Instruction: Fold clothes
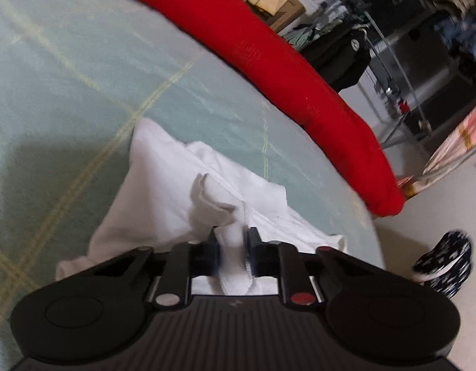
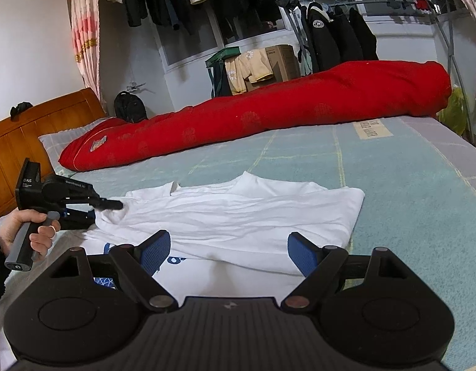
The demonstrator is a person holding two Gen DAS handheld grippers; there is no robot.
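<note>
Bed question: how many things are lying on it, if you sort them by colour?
White: 1, the T-shirt, pinched at one edge by the left tongs while the right tongs hang open over it.
Red: 1, the long rolled quilt.
Total: 2 things on the bed.

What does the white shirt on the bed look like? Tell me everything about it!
The white T-shirt is soft, cotton-looking cloth, partly folded and wrinkled, lying flat on the pale green checked bed sheet. Its neck opening points toward the red quilt, and a blue print peeks out at the near edge. The left gripper is shut on a bunched bit of its edge, lifting it slightly. The right gripper hangs open above the near side, not pinching it.
</note>
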